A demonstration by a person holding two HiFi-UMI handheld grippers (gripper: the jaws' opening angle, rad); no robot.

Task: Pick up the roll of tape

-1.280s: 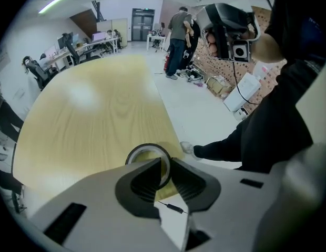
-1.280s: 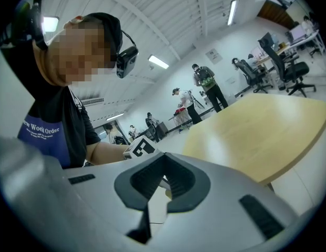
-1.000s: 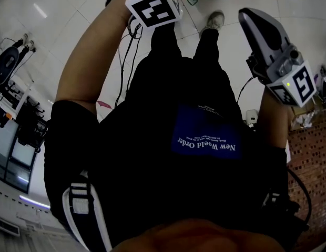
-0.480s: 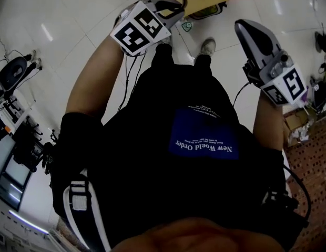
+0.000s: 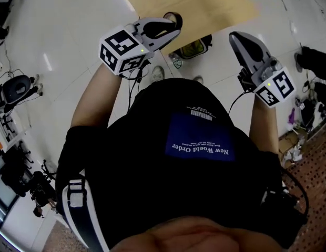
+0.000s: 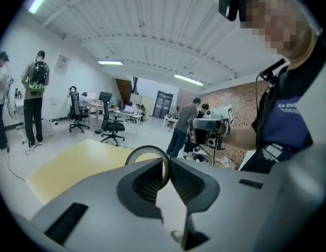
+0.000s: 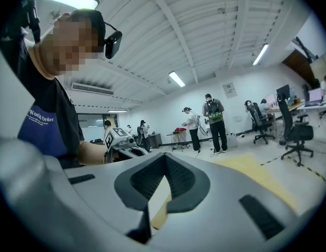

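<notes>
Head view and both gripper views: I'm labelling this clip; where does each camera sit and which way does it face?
Head view: on the person's head, facing steeply down at the shirt, forearms, left gripper and right gripper over the floor.
Left gripper view: on the left gripper, facing along its fingers, shut on the roll of tape, across the room.
Right gripper view: on the right gripper, along its closed fingers, across the room.
Shared: each gripper view shows the other gripper and the shirt; all show the yellow surface.
</notes>
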